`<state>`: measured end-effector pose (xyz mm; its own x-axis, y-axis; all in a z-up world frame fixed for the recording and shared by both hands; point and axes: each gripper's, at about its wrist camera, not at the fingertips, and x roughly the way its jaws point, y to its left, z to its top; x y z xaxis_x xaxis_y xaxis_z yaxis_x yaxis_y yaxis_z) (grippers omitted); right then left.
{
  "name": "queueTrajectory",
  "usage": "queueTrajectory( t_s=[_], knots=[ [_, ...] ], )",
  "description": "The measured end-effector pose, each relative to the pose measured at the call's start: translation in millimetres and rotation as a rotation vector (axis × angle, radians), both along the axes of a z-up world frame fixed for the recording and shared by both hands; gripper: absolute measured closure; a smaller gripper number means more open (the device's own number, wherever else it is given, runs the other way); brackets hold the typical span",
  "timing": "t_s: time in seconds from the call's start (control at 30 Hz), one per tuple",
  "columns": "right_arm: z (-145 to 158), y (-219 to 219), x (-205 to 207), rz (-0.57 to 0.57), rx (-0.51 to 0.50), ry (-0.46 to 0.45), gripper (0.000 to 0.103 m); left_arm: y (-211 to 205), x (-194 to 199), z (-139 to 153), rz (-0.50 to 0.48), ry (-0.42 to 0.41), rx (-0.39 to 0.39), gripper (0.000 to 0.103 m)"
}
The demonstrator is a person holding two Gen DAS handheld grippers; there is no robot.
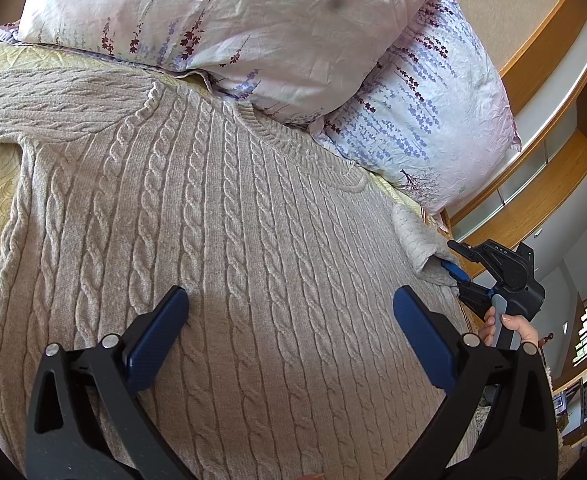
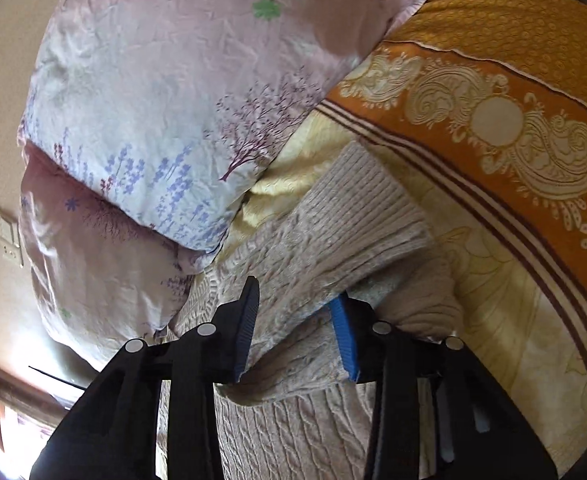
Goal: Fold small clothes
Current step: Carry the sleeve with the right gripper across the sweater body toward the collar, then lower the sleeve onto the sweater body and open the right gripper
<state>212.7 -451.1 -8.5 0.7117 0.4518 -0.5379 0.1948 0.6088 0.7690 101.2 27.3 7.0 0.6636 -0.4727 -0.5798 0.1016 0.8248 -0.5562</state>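
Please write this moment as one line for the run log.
stage: sleeve fold | left gripper: open, over sweater body | right gripper: around sleeve on bed, grip unclear | pillows: behind

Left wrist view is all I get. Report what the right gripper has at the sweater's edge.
Observer: The right gripper has the sleeve between its fingers, knit filling the gap from pad to pad.
Operator: Give me the cuff.
Observer: The ribbed cuff lies past the fingertips on the yellow bedspread, outside the grip.
Operator: Say what lies beyond it.
Observer: The orange paisley border runs just past the cuff.
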Motion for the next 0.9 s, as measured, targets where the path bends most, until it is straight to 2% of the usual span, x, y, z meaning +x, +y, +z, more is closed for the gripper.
queueTrajectory(
  t_s=[0.07, 0.17, 0.33, 0.43, 0.5, 0.57, 0.63, 0.7, 0.77, 0.9],
  knots=[
    [-1, 1, 4, -0.005, -0.029, 0.002, 0.082, 0, 0, 0, 0.000, 0.000, 0.001, 0.002],
    [17, 19, 10, 0.048, -0.102, -0.061, 0.091, 1, 0, 0, 0.000, -0.001, -0.003, 0.002],
    [61, 87, 22, 0.247, -0.145, -0.225, 0.092, 2, -3, 2, 0.002, -0.010, -0.022, 0.002],
    [69, 145, 26, 0.397, -0.174, -0.270, 0.092, 6, -6, 3, 0.002, -0.030, -0.056, 0.002],
    [63, 188, 27, 0.503, -0.212, -0.262, 0.092, 8, -7, 4, 0.003, -0.044, -0.082, 0.002],
    [44, 226, 29, 0.594, -0.272, -0.218, 0.092, 10, -8, 4, 0.002, -0.054, -0.099, 0.002],
    [20, 253, 32, 0.648, -0.334, -0.151, 0.092, 10, -8, 4, 0.000, -0.056, -0.102, 0.002],
    [2, 265, 34, 0.668, -0.339, -0.101, 0.092, 10, -7, 4, 0.000, -0.056, -0.102, 0.002],
    [2, 268, 31, 0.661, -0.367, -0.121, 0.092, 10, -7, 4, 0.000, -0.055, -0.101, 0.002],
    [11, 285, 20, 0.714, -0.517, -0.165, 0.091, 9, -7, 4, -0.001, -0.053, -0.097, 0.002]
  ],
)
